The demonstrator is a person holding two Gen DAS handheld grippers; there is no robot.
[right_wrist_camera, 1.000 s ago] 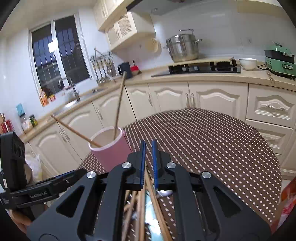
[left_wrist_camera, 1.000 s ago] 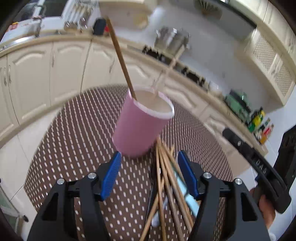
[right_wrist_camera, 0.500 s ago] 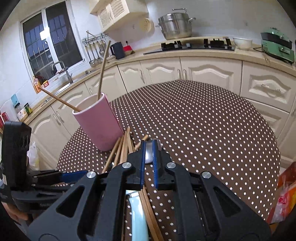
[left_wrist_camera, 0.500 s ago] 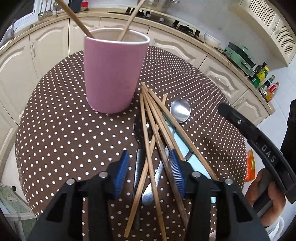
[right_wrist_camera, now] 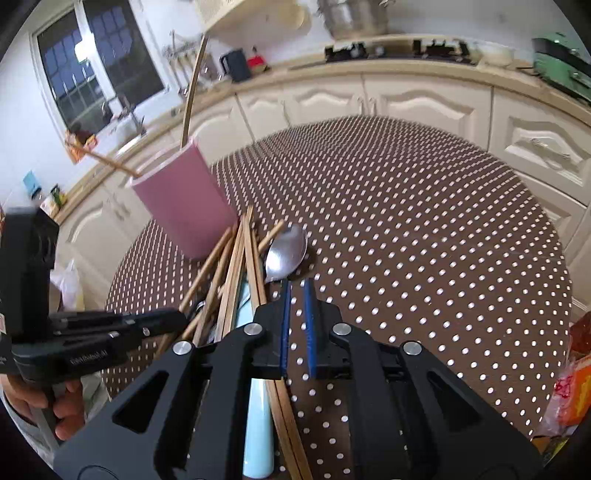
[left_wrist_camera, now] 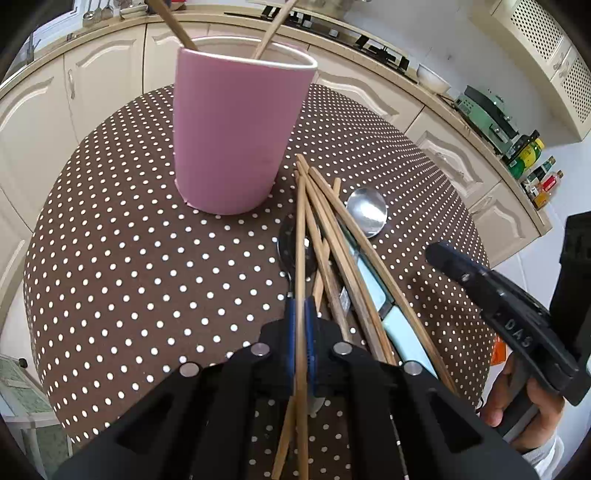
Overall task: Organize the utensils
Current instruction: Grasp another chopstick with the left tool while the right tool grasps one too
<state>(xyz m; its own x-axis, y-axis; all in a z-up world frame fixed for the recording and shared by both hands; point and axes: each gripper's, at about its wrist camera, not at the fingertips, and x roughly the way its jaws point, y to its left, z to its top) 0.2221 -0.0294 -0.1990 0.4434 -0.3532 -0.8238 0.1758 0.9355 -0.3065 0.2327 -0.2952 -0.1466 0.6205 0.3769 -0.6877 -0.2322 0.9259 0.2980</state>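
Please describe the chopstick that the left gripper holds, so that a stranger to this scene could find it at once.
Find the pink cup on the dotted tablecloth; a pile of wooden chopsticks lies beside it. The held chopstick is the one nearest the cup, alone pinched between the blue pads of the left gripper.

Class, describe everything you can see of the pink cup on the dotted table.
The pink cup is a tall, plain, matte cylinder with a pale rim, widening slightly upward; its material is unclear. It stands upright on the brown dotted tablecloth. Two wooden chopsticks lean out of its open top. More loose chopsticks lie beside its base, their tips close to it. Neither gripper touches it.
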